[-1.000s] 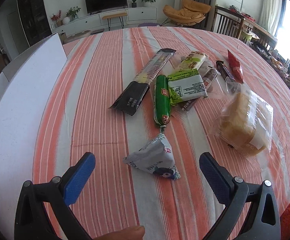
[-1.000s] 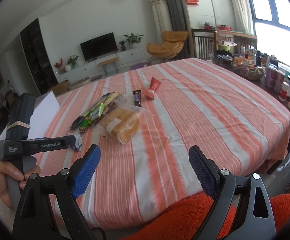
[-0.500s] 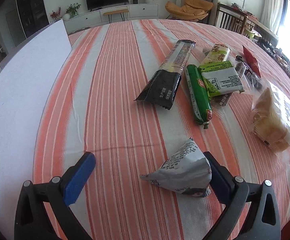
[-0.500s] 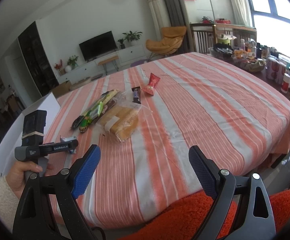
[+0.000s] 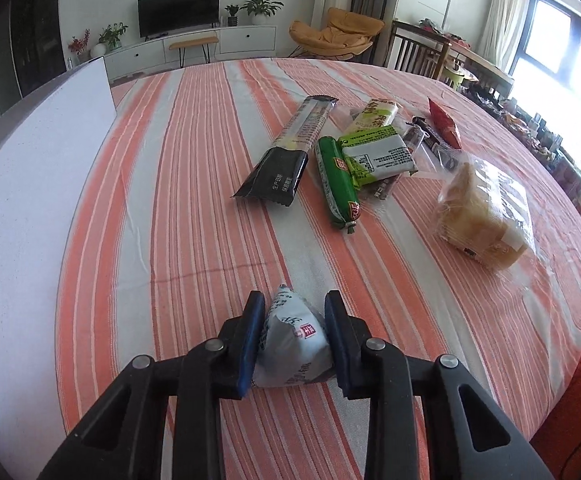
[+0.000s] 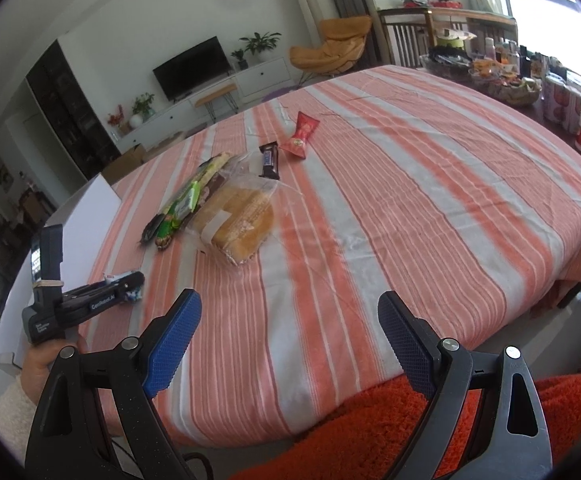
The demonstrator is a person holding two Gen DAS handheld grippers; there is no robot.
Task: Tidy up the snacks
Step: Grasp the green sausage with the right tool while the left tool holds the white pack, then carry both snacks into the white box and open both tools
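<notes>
Left gripper has just closed across the belly of a light, soft, crushable triangular packet near the green sausage on the striped worktop; right gripper gapes empty.

A pouch sits on the tablecloth near its front edge, between the left gripper's pads. Behind it lie a long pack, a tube just to its right and a flat pack partly over the tube. The bread bag lies farther right, and a board along the left edge.
</notes>
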